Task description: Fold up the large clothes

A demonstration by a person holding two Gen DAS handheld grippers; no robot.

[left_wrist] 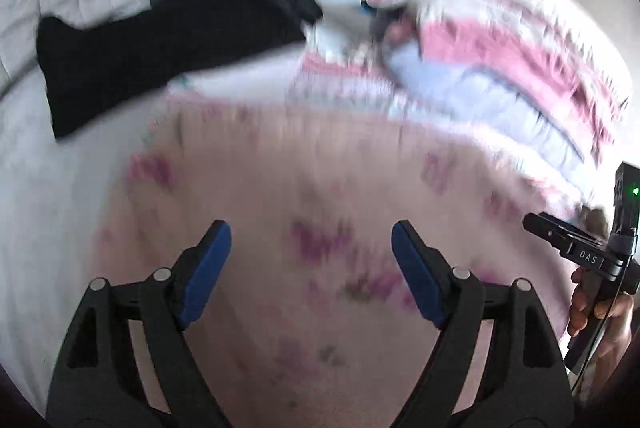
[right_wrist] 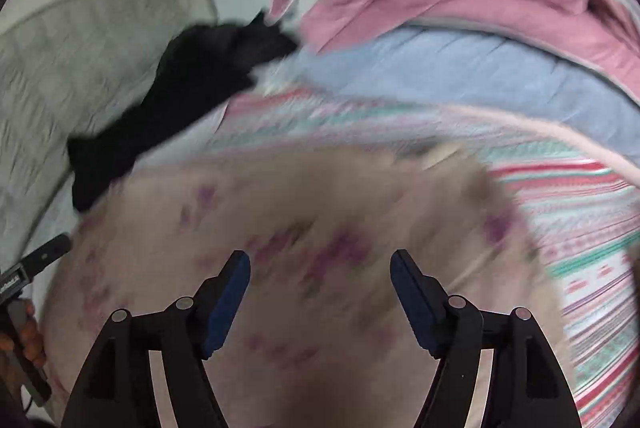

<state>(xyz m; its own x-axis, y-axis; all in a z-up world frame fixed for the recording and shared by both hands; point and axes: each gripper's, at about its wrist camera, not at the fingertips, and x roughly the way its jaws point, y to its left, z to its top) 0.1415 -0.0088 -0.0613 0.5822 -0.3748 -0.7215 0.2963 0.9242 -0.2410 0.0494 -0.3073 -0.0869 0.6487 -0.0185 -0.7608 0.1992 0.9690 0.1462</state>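
Observation:
A pale pink garment with purple flower print (left_wrist: 312,212) lies spread on the bed below both grippers; it also shows in the right wrist view (right_wrist: 304,228). My left gripper (left_wrist: 311,236) is open and empty above it. My right gripper (right_wrist: 320,264) is open and empty above the same garment. The right gripper also shows at the right edge of the left wrist view (left_wrist: 568,240), and the left gripper at the left edge of the right wrist view (right_wrist: 44,256). Both views are blurred by motion.
A black garment (left_wrist: 160,40) (right_wrist: 192,84) lies crumpled on the white quilted bed (left_wrist: 60,8) to the far left. A pile of pink, light blue and striped clothes (left_wrist: 500,60) (right_wrist: 460,48) lies at the far right. A striped cloth (right_wrist: 580,248) lies right of the flowered garment.

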